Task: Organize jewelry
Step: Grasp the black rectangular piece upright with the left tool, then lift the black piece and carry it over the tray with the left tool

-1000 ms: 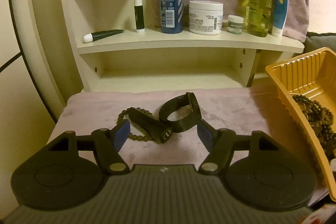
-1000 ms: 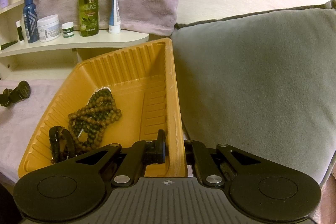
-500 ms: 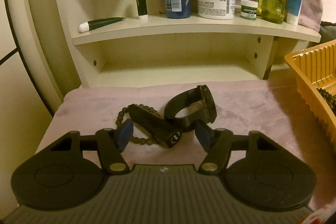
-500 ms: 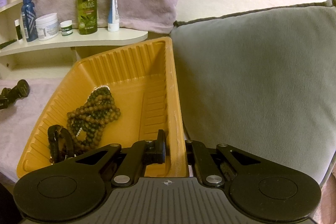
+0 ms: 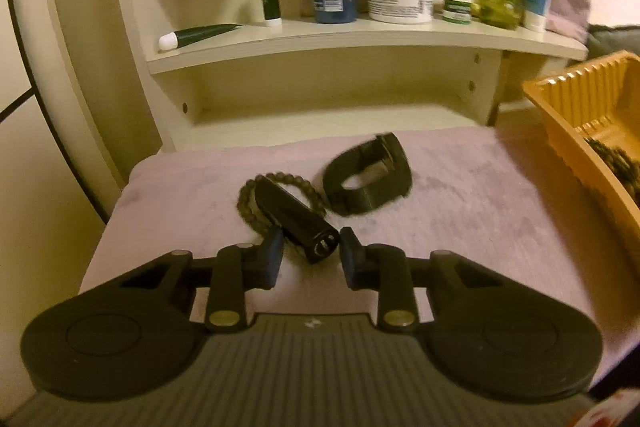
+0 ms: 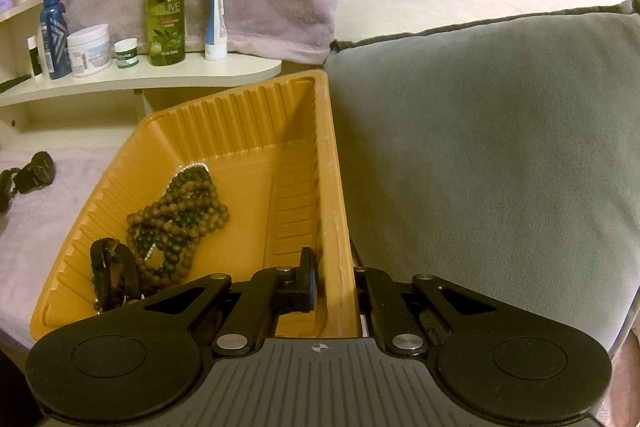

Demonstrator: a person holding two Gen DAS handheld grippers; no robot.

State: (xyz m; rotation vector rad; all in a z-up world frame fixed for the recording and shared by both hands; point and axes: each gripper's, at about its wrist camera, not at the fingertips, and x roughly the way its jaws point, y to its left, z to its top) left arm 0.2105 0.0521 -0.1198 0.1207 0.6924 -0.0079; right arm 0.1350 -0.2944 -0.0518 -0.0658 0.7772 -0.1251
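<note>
Jewelry on lilac cloth (image 5: 460, 211): black watch (image 5: 296, 217) lying across bead bracelet (image 5: 250, 205), second black strap (image 5: 368, 179) just beside. Left gripper (image 5: 310, 253) jaws have just been closing, now narrow around the watch's near end; contact unclear. Right gripper (image 6: 334, 281) clamped on orange tray (image 6: 332, 187) wall; tray holds bead strands (image 6: 180, 211).

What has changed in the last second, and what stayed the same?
The left tool came closer to the black watch strap lying over the bead bracelet, and its jaws have been closing around the strap's end, not yet clearly gripping. The right tool stayed shut on the yellow tray wall; the beads inside did not move.
</note>
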